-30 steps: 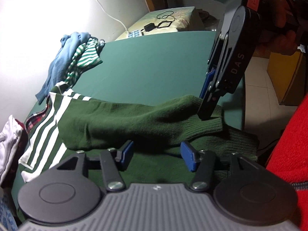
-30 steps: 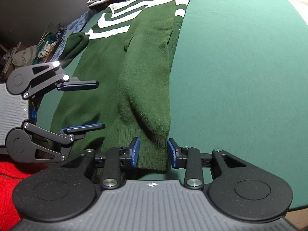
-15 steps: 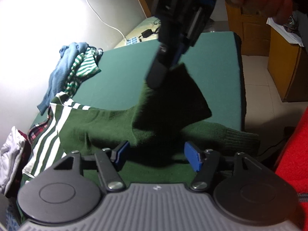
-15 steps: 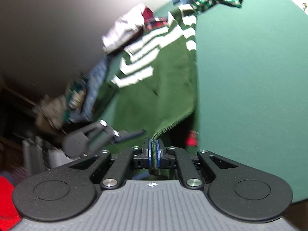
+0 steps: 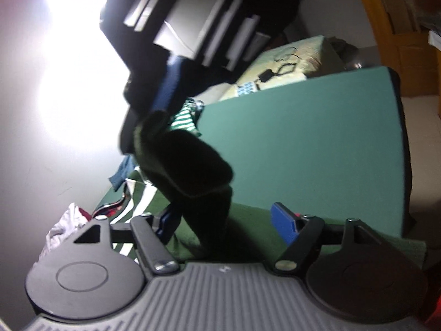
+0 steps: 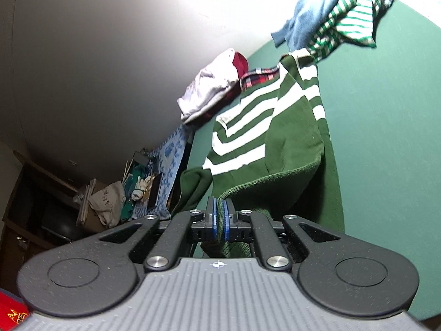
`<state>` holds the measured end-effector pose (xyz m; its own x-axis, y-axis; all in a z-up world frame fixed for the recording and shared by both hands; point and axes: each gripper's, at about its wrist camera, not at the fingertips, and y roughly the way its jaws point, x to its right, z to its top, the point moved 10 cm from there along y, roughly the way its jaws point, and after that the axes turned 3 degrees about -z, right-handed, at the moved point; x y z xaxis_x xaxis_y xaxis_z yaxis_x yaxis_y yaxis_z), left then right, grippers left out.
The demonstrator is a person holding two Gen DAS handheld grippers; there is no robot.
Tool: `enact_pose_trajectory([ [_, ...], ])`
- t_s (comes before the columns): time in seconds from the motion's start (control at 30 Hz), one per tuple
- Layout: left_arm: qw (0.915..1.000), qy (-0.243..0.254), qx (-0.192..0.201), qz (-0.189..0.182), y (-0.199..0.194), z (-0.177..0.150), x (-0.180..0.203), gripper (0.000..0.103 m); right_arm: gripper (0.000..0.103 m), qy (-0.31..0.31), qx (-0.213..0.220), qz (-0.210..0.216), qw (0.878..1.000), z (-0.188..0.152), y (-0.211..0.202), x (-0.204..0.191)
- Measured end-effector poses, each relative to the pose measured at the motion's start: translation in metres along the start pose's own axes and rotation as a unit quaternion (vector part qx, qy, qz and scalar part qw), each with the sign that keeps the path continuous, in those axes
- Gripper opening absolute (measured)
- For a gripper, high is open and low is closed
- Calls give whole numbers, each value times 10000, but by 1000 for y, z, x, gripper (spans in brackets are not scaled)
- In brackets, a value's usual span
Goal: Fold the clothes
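Pinching the ribbed cuff of a green striped sweater (image 6: 292,138), the right tool (image 6: 218,222) lifts the sleeve above the green table (image 6: 386,138), while the left tool (image 5: 228,223) hovers spread wide, empty, over the sweater's body.

Each wrist camera looks forward along its own fingers, close over the green table (image 5: 303,143), both views sharing the green sweater (image 6: 292,143) ahead.

Right tool (image 6: 218,222) has lifted the sleeve (image 6: 278,182) higher.
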<state>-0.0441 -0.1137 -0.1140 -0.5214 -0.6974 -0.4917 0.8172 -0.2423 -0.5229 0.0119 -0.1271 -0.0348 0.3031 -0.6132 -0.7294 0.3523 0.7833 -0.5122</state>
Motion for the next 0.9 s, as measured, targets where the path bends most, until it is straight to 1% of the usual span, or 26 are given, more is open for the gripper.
enact_pose_trajectory([
  [0.07, 9998, -183, 5, 19, -8, 3, -12, 28, 6, -83, 58, -51, 9999, -1, -5, -2],
  [0.1, 9997, -249, -4, -6, -12, 2, -18, 24, 6, -125, 87, -76, 9999, -1, -7, -3],
  [0.2, 9993, -366, -9, -91, -27, 1, -34, 21, 6, -250, 173, -152, 9994, -3, -14, -6],
  [0.27, 9993, -322, 41, -160, -38, 1, -39, 0, 6, -333, 231, -203, 9990, -4, -19, -8],
  [0.3, 9993, -299, 78, -226, -44, 1, -40, 0, 6, -374, 260, -228, 9987, -4, -22, -9],
  [0.4, 9975, -301, 174, -620, -60, 3, -35, 0, 6, -342, 205, -350, 9986, -13, -28, -4],
  [0.43, 9968, -290, 177, -719, -63, 3, -32, 0, 6, -316, 172, -386, 9986, -17, -30, -1],
  [0.5, 9959, -198, 78, -883, -58, -5, -22, 8, 6, -151, 191, -396, 9989, -22, -33, 4],
  [0.53, 9953, -146, 20, -962, -55, -10, -17, 15, 1, 5, 235, -334, 9992, -23, -35, 7],
  [0.6, 9937, -42, -97, -1119, -49, -19, -6, 19, 1, 221, 325, -224, 9990, -21, -35, 10],
  [0.63, 9927, 10, -155, -1198, -46, -23, -1, 26, 1, 275, 369, -192, 9988, -20, -35, 10],
  [0.67, 9916, 62, -214, -1276, -43, -28, 5, 38, 1, 214, 382, -234, 9988, -19, -33, 10],
  [0.7, 9904, 114, -272, -1354, -40, -32, 10, 43, 1, 98, 377, -325, 9987, -20, -31, 11],
  [0.73, 9890, 166, -330, -1432, -37, -37, 15, 48, 5, -48, 364, -485, 9982, -20, -29, 13],
  [0.77, 9884, 187, -360, -1463, -35, -39, 17, 52, 8, -300, 317, -793, 9959, -23, -27, 19],
  [0.8, 9881, 195, -379, -1475, -34, -41, 18, 55, 11, -627, 152, -1195, 9907, -30, -22, 27],
  [0.83, 9879, 204, -397, -1486, -33, -43, 19, 60, 12, -955, -21, -1598, 9825, -36, -18, 36],
  [0.87, 9876, 212, -416, -1498, -32, -44, 20, 66, 12, -1312, -182, -1898, 9728, -46, -13, 43],
  [0.9, 9873, 220, -434, -1510, -31, -46, 21, 68, 13, -1668, -343, -2188, 9608, -56, -9, 50],
])
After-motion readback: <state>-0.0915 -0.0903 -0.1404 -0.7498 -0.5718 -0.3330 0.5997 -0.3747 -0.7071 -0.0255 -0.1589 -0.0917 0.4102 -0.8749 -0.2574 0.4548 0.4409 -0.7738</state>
